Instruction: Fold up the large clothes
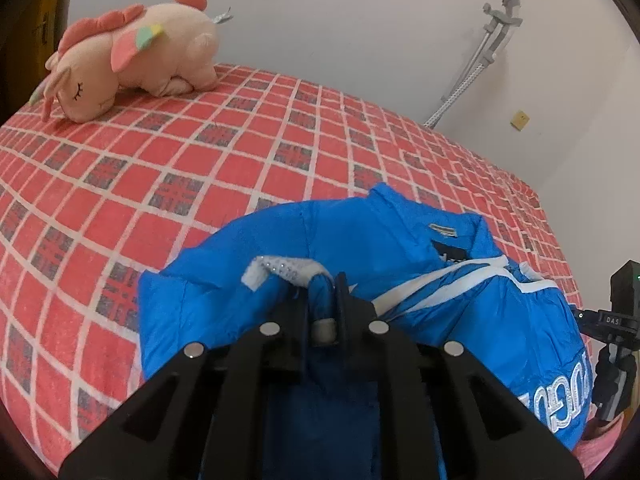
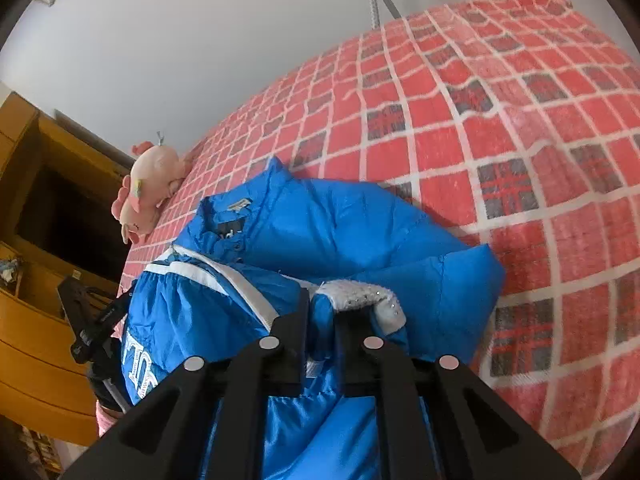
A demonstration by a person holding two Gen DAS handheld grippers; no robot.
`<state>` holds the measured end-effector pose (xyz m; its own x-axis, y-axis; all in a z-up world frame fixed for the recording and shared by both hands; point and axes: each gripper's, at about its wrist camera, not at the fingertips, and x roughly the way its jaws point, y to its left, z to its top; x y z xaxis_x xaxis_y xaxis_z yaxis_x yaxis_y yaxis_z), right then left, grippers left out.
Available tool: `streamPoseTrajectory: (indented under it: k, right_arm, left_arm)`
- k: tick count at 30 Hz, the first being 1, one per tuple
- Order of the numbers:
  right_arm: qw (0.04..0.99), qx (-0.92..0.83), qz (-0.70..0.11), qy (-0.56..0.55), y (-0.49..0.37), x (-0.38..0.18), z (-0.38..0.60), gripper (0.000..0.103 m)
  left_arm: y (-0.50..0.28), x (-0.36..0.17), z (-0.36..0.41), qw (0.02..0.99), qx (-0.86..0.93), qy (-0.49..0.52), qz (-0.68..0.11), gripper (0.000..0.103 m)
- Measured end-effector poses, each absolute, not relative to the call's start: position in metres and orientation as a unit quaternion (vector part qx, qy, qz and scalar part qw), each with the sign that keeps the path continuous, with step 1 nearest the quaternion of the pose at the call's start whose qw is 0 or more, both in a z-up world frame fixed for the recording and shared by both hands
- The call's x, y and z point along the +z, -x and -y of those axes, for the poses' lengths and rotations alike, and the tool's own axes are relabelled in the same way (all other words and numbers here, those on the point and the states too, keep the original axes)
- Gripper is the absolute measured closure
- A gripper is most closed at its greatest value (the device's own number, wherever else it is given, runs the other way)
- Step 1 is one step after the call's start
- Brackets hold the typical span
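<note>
A bright blue puffer jacket (image 1: 360, 240) with white stripes and white lettering lies bunched on the red checked bed; it also shows in the right wrist view (image 2: 360, 232). My left gripper (image 1: 322, 300) is shut on a blue fold of the jacket next to a white sparkly cuff (image 1: 284, 268). My right gripper (image 2: 322, 316) is shut on a blue fold of the jacket beside the white sparkly cuff (image 2: 364, 296). Both hold the fabric lifted above the rest of the jacket. The collar with its label (image 1: 444, 232) faces up.
The red checked bedspread (image 1: 200, 168) covers the bed. A pink plush toy (image 1: 132, 56) lies at the far corner, also seen in the right wrist view (image 2: 150, 184). A white wall is behind. A black camera stand (image 1: 616, 320) and wooden furniture (image 2: 36, 320) stand beside the bed.
</note>
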<state>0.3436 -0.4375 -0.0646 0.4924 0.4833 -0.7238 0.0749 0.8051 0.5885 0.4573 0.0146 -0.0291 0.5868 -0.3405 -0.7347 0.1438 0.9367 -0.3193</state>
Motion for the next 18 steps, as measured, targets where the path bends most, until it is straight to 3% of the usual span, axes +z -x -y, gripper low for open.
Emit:
streamPoseTrajectory:
  k: [3, 7, 9, 10, 11, 18]
  right_arm:
    - [0.813, 0.125, -0.490, -0.288, -0.345, -0.066, 0.437, 0.092]
    - [0.820, 0.123, -0.486, -0.275, -0.339, -0.055, 0.434, 0.080]
    - [0.825, 0.131, -0.477, -0.274, -0.330, -0.045, 0.433, 0.063]
    - [0.830, 0.132, -0.471, -0.266, -0.323, -0.039, 0.433, 0.041]
    - [0.837, 0.130, -0.467, -0.255, -0.318, -0.033, 0.430, 0.033]
    - [0.855, 0.096, -0.469, -0.198, -0.285, -0.025, 0.430, 0.032]
  left_arm:
    - [-0.460, -0.032, -0.013, 0.882, -0.132, 0.112, -0.438, 0.090]
    - [-0.452, -0.022, -0.012, 0.881, -0.139, 0.105, -0.440, 0.086]
    - [-0.443, -0.012, -0.016, 0.880, -0.149, 0.113, -0.437, 0.077]
    - [-0.438, -0.008, -0.018, 0.881, -0.154, 0.115, -0.433, 0.062]
    - [-0.431, -0.003, -0.021, 0.883, -0.157, 0.112, -0.429, 0.044]
    - [-0.387, -0.004, -0.046, 0.893, -0.128, 0.059, -0.427, 0.031]
